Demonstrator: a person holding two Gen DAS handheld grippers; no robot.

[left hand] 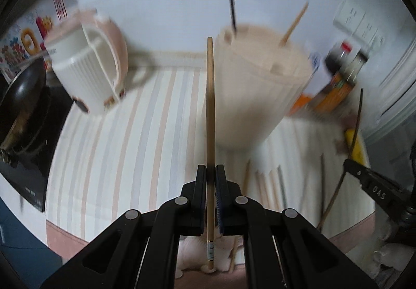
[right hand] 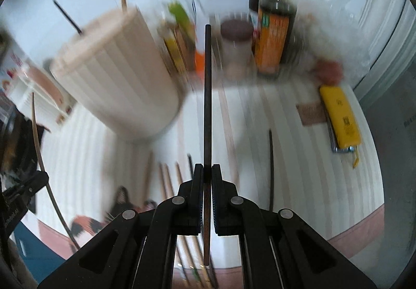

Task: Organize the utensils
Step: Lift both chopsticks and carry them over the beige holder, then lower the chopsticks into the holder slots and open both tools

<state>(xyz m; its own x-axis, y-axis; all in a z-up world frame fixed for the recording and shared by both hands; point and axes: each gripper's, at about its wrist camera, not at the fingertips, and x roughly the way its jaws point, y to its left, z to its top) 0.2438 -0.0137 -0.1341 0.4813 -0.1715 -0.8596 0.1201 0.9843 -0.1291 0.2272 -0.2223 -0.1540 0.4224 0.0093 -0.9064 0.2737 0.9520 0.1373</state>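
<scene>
My left gripper [left hand: 211, 168] is shut on a light wooden chopstick [left hand: 210, 107] that points forward, above the striped mat. My right gripper [right hand: 207, 166] is shut on a dark chopstick [right hand: 207, 96], also held above the mat. A ribbed cream utensil holder [left hand: 260, 91] stands just right of the left chopstick; it also shows in the right wrist view [right hand: 117, 75]. A dark chopstick [left hand: 231, 0] and a wooden chopstick [left hand: 293, 25] stand in it. Several loose chopsticks [right hand: 166, 179] lie on the mat below the right gripper. The right gripper [left hand: 349, 162] shows at the left view's right edge.
A pink and white kettle [left hand: 91, 65] stands at the back left, a black pan [left hand: 23, 96] on a cooktop further left. Sauce bottles [right hand: 273, 29] and jars [right hand: 236, 47] line the back wall. A yellow box [right hand: 340, 114] lies on the mat's right side.
</scene>
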